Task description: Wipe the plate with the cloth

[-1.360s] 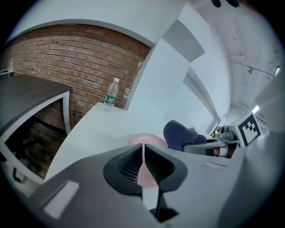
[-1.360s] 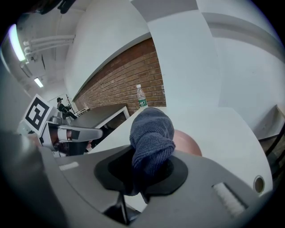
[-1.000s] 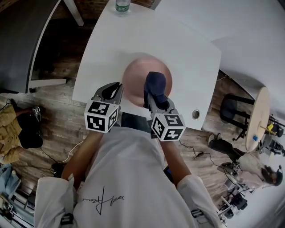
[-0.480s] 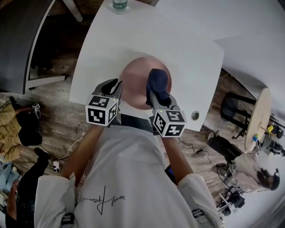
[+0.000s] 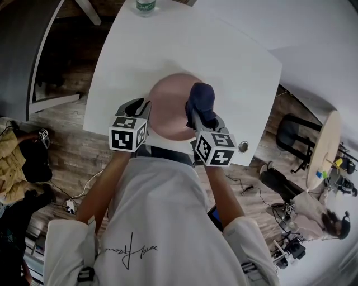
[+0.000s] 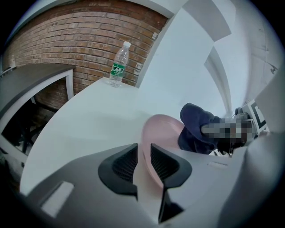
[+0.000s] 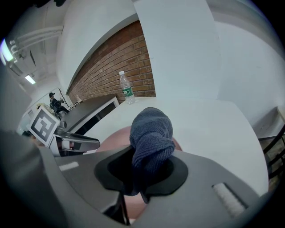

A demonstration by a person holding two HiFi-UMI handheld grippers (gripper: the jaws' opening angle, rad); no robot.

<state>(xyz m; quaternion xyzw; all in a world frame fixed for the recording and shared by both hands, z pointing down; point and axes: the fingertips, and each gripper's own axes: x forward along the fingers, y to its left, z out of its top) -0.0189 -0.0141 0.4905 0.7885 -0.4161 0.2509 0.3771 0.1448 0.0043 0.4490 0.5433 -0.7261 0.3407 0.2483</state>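
A pink plate [image 5: 168, 106] lies on the white table [image 5: 224, 50] near its front edge. My left gripper [image 5: 140, 107] is at the plate's left rim. Its jaws are opening, with the rim of the plate [image 6: 162, 129] between them and a little slack beside it. My right gripper [image 5: 198, 120] is shut on a bunched dark blue cloth [image 5: 201, 99], which rests over the plate's right part. The right gripper view has the cloth [image 7: 151, 133] bulging out of the jaws, with the plate [image 7: 116, 136] beneath it. From the left gripper view the cloth [image 6: 196, 127] is at the plate's far side.
A water bottle [image 5: 145, 5] stands at the table's far edge, away from the plate. A cable hole [image 5: 243, 147] sits in the table's front right corner. A dark desk [image 5: 22, 50] is at the left and a round wooden table [image 5: 324, 145] at the right.
My left gripper has sunk toward the table at the plate's left rim, and its jaws have spread. My right gripper has shifted a little to the right with the cloth.
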